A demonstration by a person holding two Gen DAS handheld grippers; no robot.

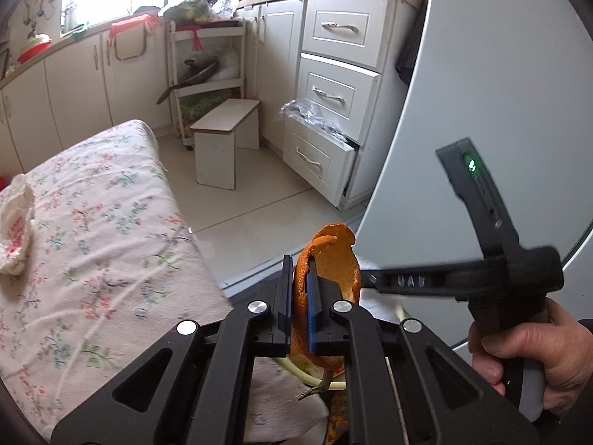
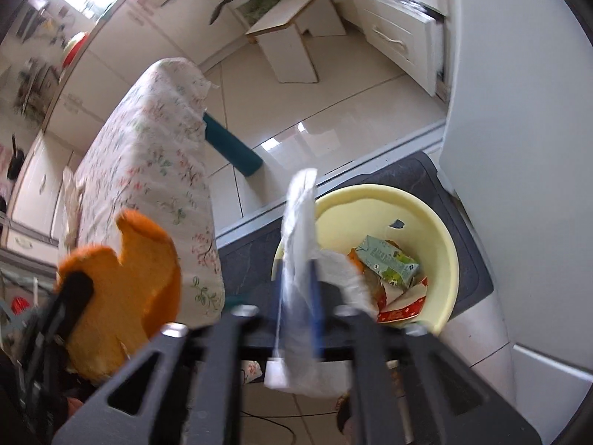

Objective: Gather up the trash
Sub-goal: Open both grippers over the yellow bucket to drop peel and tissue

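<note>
Closest to my left-wrist camera, my left gripper (image 1: 299,298) has its two blue-padded fingers clamped on a curl of orange peel (image 1: 326,259), which stands up between them and hangs out below. From my right-wrist camera the same peel (image 2: 129,278) shows at the left, off the corner of the flowered tablecloth (image 2: 155,141).

My right gripper (image 2: 298,306) is pinched on a crumpled white tissue (image 2: 300,244); it sticks up past the fingertips and droops below them. In the left view I see that gripper (image 1: 374,280) side-on, with my right hand (image 1: 526,352) around its handle, but its tips are too blurred there to read.

The yellow bin (image 2: 441,222) is my landmark. It sits on a dark mat (image 2: 400,174) on the floor, just right of the tissue and below it. Inside lie a green carton (image 2: 389,259) and a red-and-white wrapper (image 2: 404,304). The tablecloth's table stands left of the bin. A small white stool (image 2: 292,37) is well beyond it, across the tiles. Another crumpled white wrapper (image 1: 15,222) with red print lies on the cloth, far from the bin.
</note>
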